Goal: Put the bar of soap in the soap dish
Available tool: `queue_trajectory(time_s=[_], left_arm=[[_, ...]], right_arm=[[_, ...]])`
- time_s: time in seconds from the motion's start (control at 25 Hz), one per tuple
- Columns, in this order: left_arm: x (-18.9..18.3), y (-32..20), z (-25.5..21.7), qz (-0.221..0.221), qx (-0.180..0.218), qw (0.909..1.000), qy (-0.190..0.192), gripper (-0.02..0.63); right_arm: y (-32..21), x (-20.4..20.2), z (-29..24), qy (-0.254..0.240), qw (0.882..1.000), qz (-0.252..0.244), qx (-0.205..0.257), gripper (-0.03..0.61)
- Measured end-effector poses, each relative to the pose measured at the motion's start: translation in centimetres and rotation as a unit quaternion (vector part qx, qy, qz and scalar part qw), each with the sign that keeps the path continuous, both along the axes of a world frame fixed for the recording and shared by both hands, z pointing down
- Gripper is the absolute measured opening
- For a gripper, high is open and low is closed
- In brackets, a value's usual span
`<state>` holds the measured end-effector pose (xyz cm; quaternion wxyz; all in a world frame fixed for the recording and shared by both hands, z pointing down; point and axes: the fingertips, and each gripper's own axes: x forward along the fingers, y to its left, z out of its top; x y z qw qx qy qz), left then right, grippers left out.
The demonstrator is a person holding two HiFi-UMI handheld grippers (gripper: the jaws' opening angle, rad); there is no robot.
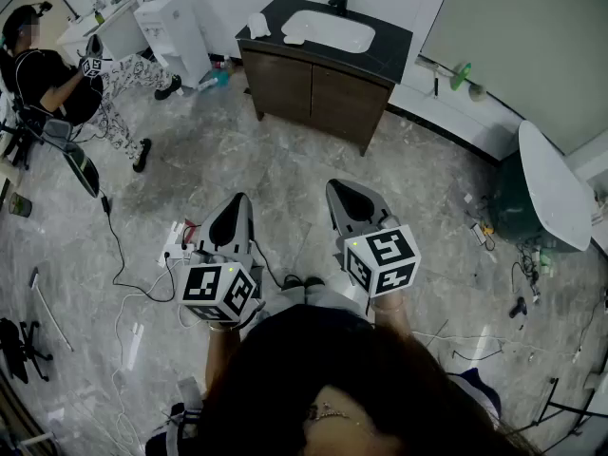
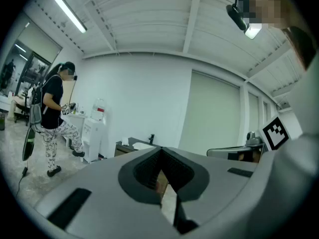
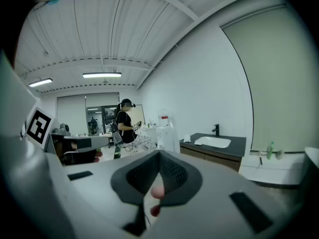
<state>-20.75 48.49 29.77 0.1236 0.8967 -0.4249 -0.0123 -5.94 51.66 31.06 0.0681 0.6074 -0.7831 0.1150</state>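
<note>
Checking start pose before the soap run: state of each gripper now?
Left gripper: closed, nothing held.
Right gripper: closed, nothing held.

Grey twin grippers, marker cubes, dark hair below.
Look at that: left gripper (image 1: 236,207) and right gripper (image 1: 344,193) wear smooth grey shells with black ridged throats, and each has a white cube (image 1: 218,293) of black square markers with a tiny green light.

Left gripper (image 1: 233,215): held out ahead of the body, pointing forward, jaws together, nothing between them. Right gripper (image 1: 348,198): alongside the left, not touching it, roughly parallel, jaws together, empty. Marker cubes on both face the person.
</note>
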Motion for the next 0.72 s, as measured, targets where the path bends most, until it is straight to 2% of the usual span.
queue_trajectory(time_s=[0.2, 0.48, 0.72], left_arm=[[0.0, -0.1, -0.4, 0.008, 0.006, 0.9998, 0.016, -0.003], [-0.1, -0.1, 0.5, -0.006, -0.007, 0.9999, 0.006, -0.003], [0.6, -0.1, 0.7, 0.003, -0.013, 0.9999, -0.007, -0.003]], right_arm=[[-0.1, -0.4, -0.2, 0.001, 1.0, -0.002, 0.0, 0.017], [-0.1, -0.7, 0.1, 0.002, 1.0, -0.007, 0.0, 0.017], [-0.1, -0.6, -0.4, -0.008, 1.0, -0.012, 0.009, 0.017]])
